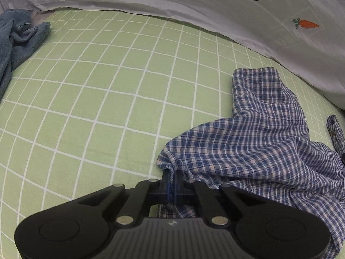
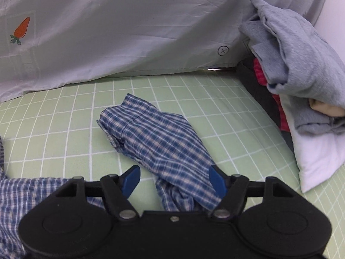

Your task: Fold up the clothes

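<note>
A blue-and-white plaid shirt point(image 1: 258, 142) lies rumpled on the green checked sheet point(image 1: 97, 99). My left gripper point(image 1: 172, 179) is shut on an edge of the shirt, with cloth pinched between its blue pads. In the right wrist view a sleeve of the plaid shirt point(image 2: 155, 138) stretches away across the sheet point(image 2: 64, 112). My right gripper point(image 2: 174, 179) stands open above the near end of that sleeve; its blue fingers point(image 2: 131, 179) are spread wide and do not press on the cloth.
A white duvet with a carrot print point(image 1: 305, 23) borders the far side of the bed. Blue denim point(image 1: 15, 41) lies at the far left. A pile of grey, red and white folded clothes point(image 2: 301, 82) stands at the right.
</note>
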A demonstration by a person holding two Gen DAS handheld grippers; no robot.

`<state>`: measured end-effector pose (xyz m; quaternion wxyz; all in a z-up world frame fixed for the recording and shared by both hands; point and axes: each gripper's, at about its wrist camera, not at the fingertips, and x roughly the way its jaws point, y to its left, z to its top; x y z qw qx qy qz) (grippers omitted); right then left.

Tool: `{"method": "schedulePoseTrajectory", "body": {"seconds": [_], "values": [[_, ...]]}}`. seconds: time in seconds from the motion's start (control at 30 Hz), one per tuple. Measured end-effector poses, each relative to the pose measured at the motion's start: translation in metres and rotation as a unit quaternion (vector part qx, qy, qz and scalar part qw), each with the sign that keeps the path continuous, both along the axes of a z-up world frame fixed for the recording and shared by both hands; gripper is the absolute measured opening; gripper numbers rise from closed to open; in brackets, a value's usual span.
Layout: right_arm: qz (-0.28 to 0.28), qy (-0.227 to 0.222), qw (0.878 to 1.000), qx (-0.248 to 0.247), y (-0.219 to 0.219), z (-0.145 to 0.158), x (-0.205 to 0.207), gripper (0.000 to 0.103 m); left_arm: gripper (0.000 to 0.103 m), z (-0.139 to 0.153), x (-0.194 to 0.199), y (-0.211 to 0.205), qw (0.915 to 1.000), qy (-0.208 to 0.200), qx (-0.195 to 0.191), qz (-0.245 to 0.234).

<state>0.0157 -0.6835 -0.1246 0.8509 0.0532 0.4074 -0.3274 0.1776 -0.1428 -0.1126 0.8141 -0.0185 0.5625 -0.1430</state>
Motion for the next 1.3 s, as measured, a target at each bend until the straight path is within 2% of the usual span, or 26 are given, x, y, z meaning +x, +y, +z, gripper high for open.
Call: {"method": "schedulePoseTrajectory", "body": {"seconds": [0.13, 0.17, 0.2, 0.27, 0.3, 0.33, 0.4, 0.47, 0.53, 0.67, 0.77, 0.87, 0.97, 1.0, 1.03, 1.1, 1.17, 1.23, 1.3], "values": [[0.021, 0.012, 1.000, 0.000, -0.001, -0.004, 0.016, 0.069, 0.003, 0.003, 0.023, 0.008, 0.9996, -0.015, 0.016, 0.016], [0.023, 0.016, 1.000, 0.000, -0.001, -0.005, 0.020, 0.069, 0.003, 0.003, 0.032, 0.010, 0.9996, -0.013, 0.009, 0.026], [0.026, 0.020, 0.999, 0.000, -0.001, -0.007, 0.023, 0.064, 0.003, 0.003, 0.040, 0.013, 0.9993, -0.012, 0.001, 0.034], [0.032, 0.027, 0.999, 0.001, -0.001, -0.009, 0.030, 0.040, 0.003, 0.007, 0.058, 0.015, 0.9983, -0.029, 0.009, 0.050], [0.030, 0.020, 0.999, 0.012, -0.003, -0.009, 0.031, 0.013, 0.003, 0.009, 0.067, 0.018, 0.9975, -0.041, 0.018, 0.056], [0.028, 0.013, 0.999, 0.022, -0.005, -0.009, 0.031, 0.003, 0.003, 0.013, 0.076, 0.020, 0.9960, -0.056, 0.025, 0.064], [0.004, -0.009, 1.000, 0.020, -0.008, -0.001, 0.026, 0.002, 0.003, 0.022, 0.094, 0.027, 0.9924, -0.082, 0.037, 0.083], [-0.027, -0.033, 0.999, 0.007, -0.011, 0.011, 0.013, 0.002, 0.004, 0.033, 0.107, 0.035, 0.9899, -0.095, 0.031, 0.101], [-0.069, -0.056, 0.996, -0.009, -0.016, 0.025, -0.009, 0.002, 0.009, 0.043, 0.117, 0.042, 0.9874, -0.105, 0.021, 0.116], [-0.188, -0.085, 0.978, -0.025, -0.034, 0.045, -0.078, 0.002, 0.013, 0.056, 0.099, 0.044, 0.9857, -0.123, 0.020, 0.114], [-0.265, -0.066, 0.962, -0.006, -0.046, 0.034, -0.135, 0.002, 0.026, 0.058, 0.075, 0.047, 0.9865, -0.118, 0.012, 0.112], [-0.298, -0.042, 0.953, 0.036, -0.049, 0.013, -0.173, 0.003, 0.036, 0.056, 0.043, 0.053, 0.9878, -0.102, 0.011, 0.117], [-0.291, -0.042, 0.955, 0.045, -0.027, 0.007, -0.182, 0.013, 0.042, 0.053, 0.009, 0.058, 0.9893, -0.085, 0.017, 0.118], [-0.289, -0.042, 0.955, 0.049, -0.020, 0.005, -0.185, 0.022, 0.044, 0.051, -0.003, 0.058, 0.9902, -0.078, 0.015, 0.115], [-0.286, -0.044, 0.956, 0.052, -0.012, 0.004, -0.187, 0.041, 0.047, 0.048, -0.013, 0.059, 0.9911, -0.070, 0.011, 0.113], [-0.267, -0.066, 0.960, 0.062, 0.011, 0.008, -0.176, 0.055, 0.050, 0.042, -0.033, 0.061, 0.9925, -0.052, 0.001, 0.110], [-0.235, -0.086, 0.965, 0.076, 0.035, 0.012, -0.163, 0.058, 0.053, 0.033, -0.050, 0.059, 0.9939, -0.029, -0.003, 0.106], [-0.172, -0.108, 0.974, 0.103, 0.060, 0.015, -0.142, 0.064, 0.053, 0.023, -0.063, 0.056, 0.9946, -0.007, -0.012, 0.102], [-0.104, -0.130, 0.977, 0.132, 0.086, 0.019, -0.124, 0.069, 0.053, 0.016, -0.073, 0.053, 0.9952, 0.009, -0.020, 0.095]]}}
